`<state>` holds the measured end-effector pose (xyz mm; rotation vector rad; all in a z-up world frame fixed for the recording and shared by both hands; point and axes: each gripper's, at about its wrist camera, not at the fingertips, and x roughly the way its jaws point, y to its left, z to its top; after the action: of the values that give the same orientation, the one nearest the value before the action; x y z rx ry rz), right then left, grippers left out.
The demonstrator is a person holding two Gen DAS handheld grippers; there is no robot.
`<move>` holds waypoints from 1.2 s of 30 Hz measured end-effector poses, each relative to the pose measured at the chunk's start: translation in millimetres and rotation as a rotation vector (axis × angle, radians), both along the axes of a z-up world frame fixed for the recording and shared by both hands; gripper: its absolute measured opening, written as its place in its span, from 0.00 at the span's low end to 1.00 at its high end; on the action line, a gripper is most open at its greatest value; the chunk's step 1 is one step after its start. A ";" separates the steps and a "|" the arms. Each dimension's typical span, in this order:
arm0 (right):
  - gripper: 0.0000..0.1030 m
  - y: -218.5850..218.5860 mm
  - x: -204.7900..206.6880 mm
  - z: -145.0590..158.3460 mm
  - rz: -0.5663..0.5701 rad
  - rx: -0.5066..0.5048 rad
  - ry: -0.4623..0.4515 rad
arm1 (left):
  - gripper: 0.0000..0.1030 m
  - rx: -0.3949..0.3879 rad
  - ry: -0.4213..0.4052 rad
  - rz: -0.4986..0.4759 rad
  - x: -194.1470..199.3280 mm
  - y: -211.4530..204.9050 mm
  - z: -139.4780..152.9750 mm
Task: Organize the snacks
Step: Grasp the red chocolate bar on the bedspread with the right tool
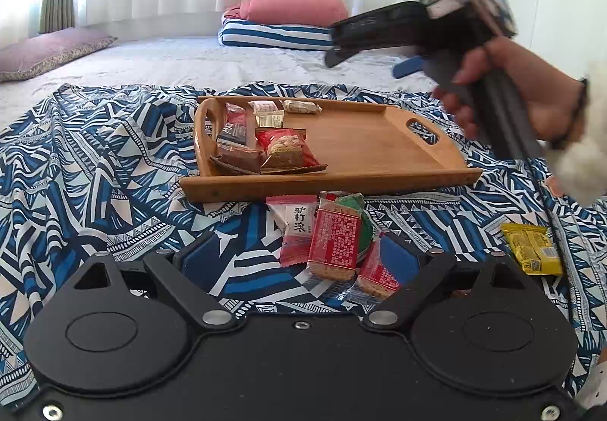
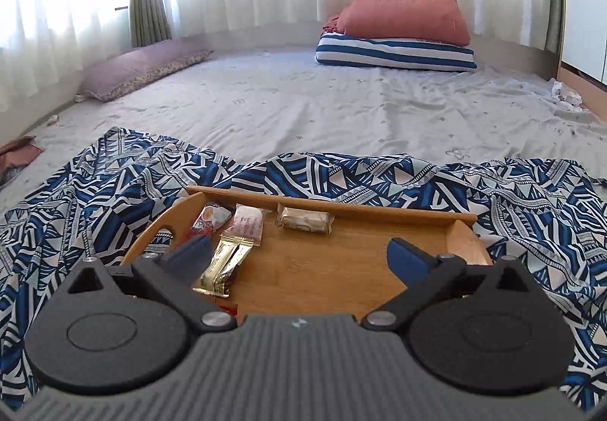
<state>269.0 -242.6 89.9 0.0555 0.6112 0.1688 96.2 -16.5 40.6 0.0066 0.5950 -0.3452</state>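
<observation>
A wooden tray (image 1: 364, 140) lies on a blue patterned cloth (image 1: 95, 163) and holds several snack packets at its left end, among them a red packet (image 1: 288, 147). In front of it lies a pile of loose snacks (image 1: 334, 238), with a yellow packet (image 1: 533, 248) off to the right. My left gripper (image 1: 303, 254) is open and low over the pile, which lies between its fingers. My right gripper (image 2: 299, 254) is open and empty above the tray (image 2: 322, 269); it also shows in the left wrist view (image 1: 370, 62), held high at the upper right.
The cloth lies on a grey bed sheet (image 2: 303, 109). A red pillow on a striped cushion (image 2: 398, 52) sits at the back, a purple pillow (image 2: 140, 70) at the back left. Curtains hang behind.
</observation>
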 end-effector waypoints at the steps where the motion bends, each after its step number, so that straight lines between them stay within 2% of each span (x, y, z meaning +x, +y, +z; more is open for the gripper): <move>1: 1.00 -4.9 -7.4 1.5 0.007 0.004 -0.004 | 0.90 0.005 0.000 -0.003 -0.3 -1.1 0.4; 5: 1.00 -22.4 -33.3 3.6 0.010 -0.009 0.000 | 0.92 0.018 -0.010 -0.002 -1.5 -4.5 2.4; 8: 1.00 -33.3 -54.8 3.4 0.012 -0.013 -0.013 | 1.00 0.021 -0.023 0.015 -2.4 -4.4 3.6; 11: 1.00 -38.7 -80.8 -2.0 0.019 -0.037 -0.034 | 1.00 0.053 -0.031 0.032 -1.3 -3.7 1.9; 16: 1.00 -33.7 -126.9 -30.7 0.063 -0.101 -0.003 | 1.00 0.106 -0.032 0.079 1.2 1.5 -1.5; 20: 0.99 -29.8 -162.5 -54.3 0.098 -0.036 0.061 | 1.00 0.080 -0.029 0.116 -0.4 9.8 -1.6; 25: 0.91 -10.0 -199.5 -66.5 0.199 -0.092 0.067 | 1.00 0.110 -0.025 0.134 -2.1 10.6 -4.2; 28: 0.77 -2.7 -211.7 -72.9 0.215 -0.096 0.083 | 1.00 0.119 -0.015 0.133 -3.5 8.1 -6.6; 36: 0.57 9.0 -224.4 -85.5 0.238 -0.114 0.070 | 1.00 0.157 -0.006 0.078 -11.4 -3.9 -10.1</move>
<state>44.6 -233.6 4.3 -0.1221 0.6958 0.3630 84.8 -20.5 30.6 0.1352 0.6140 -0.2223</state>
